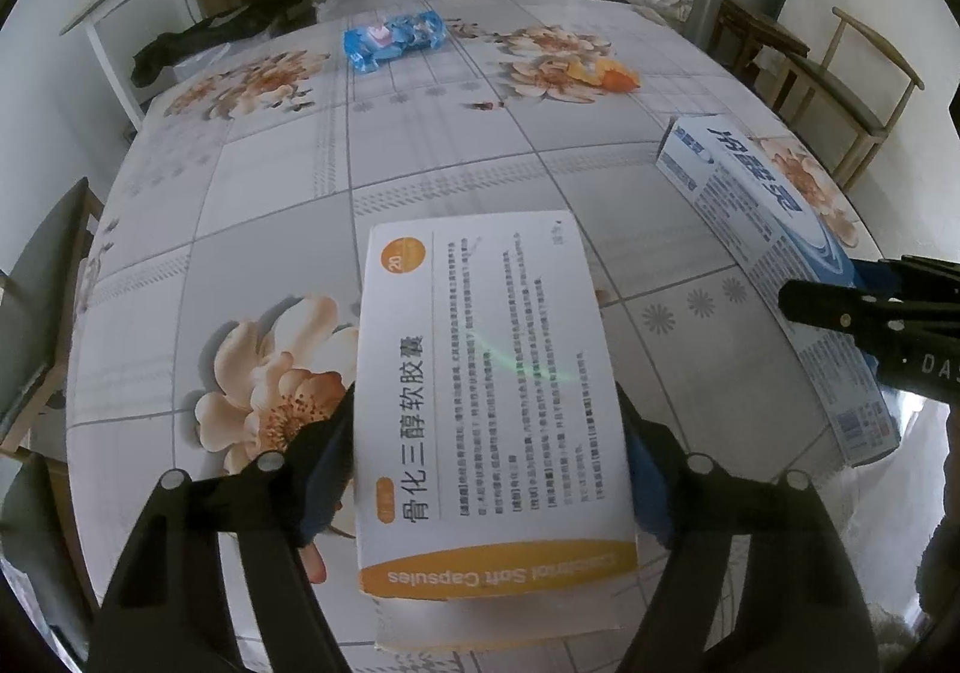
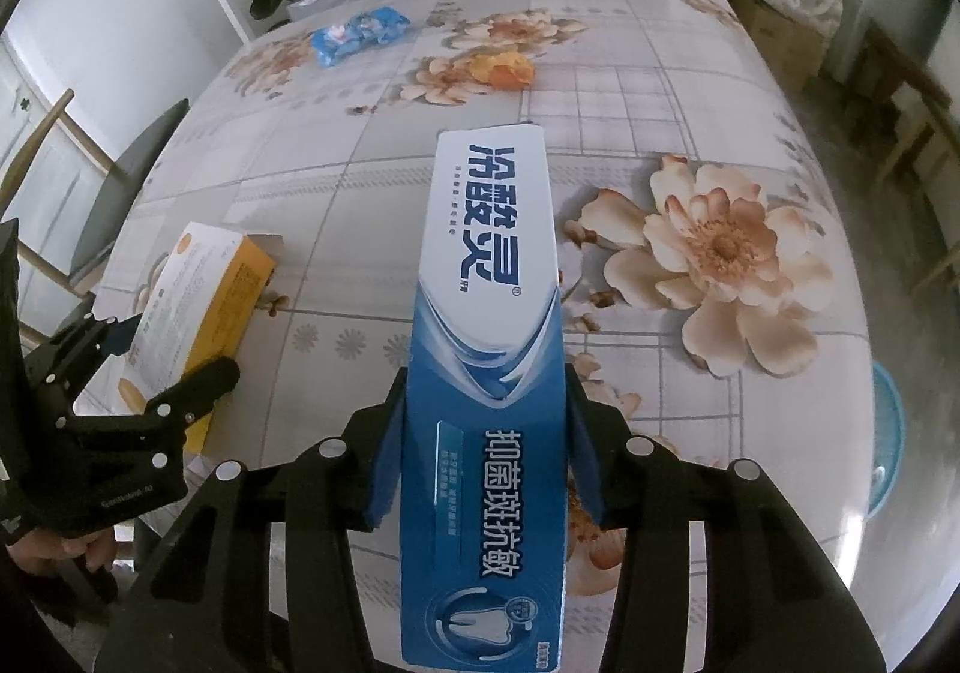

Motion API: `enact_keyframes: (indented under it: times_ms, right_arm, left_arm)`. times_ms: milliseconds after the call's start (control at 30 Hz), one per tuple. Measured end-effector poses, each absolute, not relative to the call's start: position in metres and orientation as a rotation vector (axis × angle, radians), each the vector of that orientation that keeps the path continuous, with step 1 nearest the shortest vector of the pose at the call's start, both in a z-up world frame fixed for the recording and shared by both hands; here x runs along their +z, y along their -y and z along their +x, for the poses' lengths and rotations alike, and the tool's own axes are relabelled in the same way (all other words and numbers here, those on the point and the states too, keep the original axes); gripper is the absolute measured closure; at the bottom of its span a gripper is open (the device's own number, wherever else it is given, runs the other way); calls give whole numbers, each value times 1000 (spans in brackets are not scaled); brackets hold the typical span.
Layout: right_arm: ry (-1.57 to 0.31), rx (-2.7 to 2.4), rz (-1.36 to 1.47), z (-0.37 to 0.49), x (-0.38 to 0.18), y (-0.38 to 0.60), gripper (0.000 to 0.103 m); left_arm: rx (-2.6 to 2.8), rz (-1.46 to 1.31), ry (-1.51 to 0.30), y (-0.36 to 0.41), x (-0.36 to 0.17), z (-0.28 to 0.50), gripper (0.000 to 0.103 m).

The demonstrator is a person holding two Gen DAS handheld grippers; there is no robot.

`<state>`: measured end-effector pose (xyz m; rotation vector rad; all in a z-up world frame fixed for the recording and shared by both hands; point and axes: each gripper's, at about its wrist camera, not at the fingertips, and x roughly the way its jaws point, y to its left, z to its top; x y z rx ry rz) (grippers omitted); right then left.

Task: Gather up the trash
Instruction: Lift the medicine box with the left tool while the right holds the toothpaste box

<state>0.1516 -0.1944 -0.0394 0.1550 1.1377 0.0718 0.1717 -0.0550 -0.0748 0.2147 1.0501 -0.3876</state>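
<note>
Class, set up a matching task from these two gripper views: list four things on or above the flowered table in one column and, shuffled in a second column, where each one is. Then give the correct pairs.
Things
1. white and orange capsule box
2. blue toothpaste box
3. blue plastic packet
4. orange peel

Places
A. lying loose on a printed flower at the far side of the table
B. held between the fingers of the right gripper
C. lying at the far edge of the table, left of the peel
D. held between the fingers of the left gripper

Pairs: 1-D, 2-B, 3-C, 4-A
</note>
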Motion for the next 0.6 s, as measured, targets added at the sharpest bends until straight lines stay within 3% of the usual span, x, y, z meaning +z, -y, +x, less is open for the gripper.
enact_keyframes:
  times_ms: [600]
  right_arm:
    - [-1124,63,174,150,-39,198,59]
  left_arm:
    - [-380,221,-1036,55,-71,172,32]
